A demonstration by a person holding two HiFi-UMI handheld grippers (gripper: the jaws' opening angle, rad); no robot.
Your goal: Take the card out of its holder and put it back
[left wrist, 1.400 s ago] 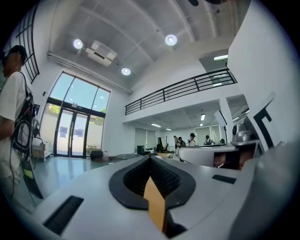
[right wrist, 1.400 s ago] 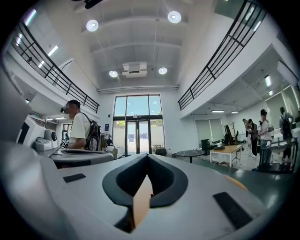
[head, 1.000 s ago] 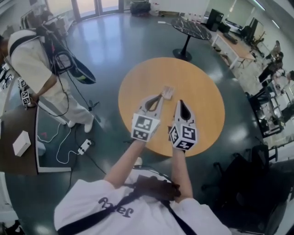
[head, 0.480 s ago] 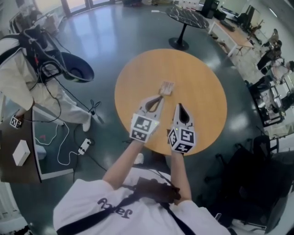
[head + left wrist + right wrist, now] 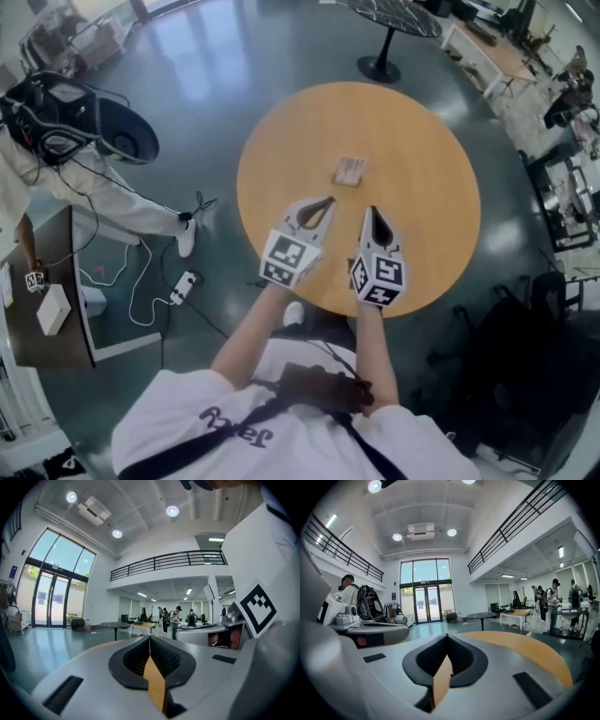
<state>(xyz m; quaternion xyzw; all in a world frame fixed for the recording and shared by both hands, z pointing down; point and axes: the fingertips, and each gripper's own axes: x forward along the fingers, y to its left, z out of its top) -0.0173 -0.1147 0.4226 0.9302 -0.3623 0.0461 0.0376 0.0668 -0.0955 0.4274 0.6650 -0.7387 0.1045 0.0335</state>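
Your 2 claws are both pressed together, with nothing between the jaws. The card holder [image 5: 349, 171] lies flat on the round table [image 5: 281, 150], ahead of both tips and apart from them. It is a little to the right of your left claw [image 5: 327, 201] and to the left of your right claw [image 5: 372, 211]. The left one seems slightly nearer. The holder is too small to judge its long axis.

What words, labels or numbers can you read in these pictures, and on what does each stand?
Dark print on the person's white shirt: upside down and warped, not readable.
Card holder: too small to read.
Marker cubes: black square patterns only, no words.
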